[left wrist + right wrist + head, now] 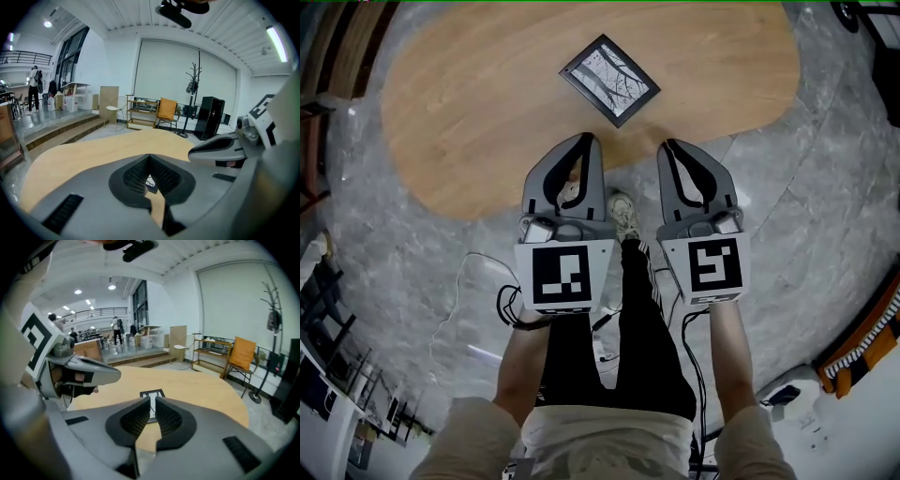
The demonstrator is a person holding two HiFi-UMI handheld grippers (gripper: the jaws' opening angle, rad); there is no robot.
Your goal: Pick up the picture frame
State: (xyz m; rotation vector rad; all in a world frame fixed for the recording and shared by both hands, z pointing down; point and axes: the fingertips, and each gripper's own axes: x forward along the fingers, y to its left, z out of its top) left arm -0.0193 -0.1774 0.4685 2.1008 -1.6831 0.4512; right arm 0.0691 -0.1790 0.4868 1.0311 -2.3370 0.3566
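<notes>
Holding nothing: your left gripper (587,141) and right gripper (669,146), jaws of each pressed together, at the table's (469,103) near edge. Picture frame (609,81) lies flat farther in, untouched.

My left gripper (150,157) is closed tip to tip, empty; the picture frame (150,182) on the table (84,152) shows behind the jaws.

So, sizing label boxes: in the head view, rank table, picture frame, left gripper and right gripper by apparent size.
1. table
2. left gripper and right gripper: alike, both nearest the camera
3. picture frame
</notes>
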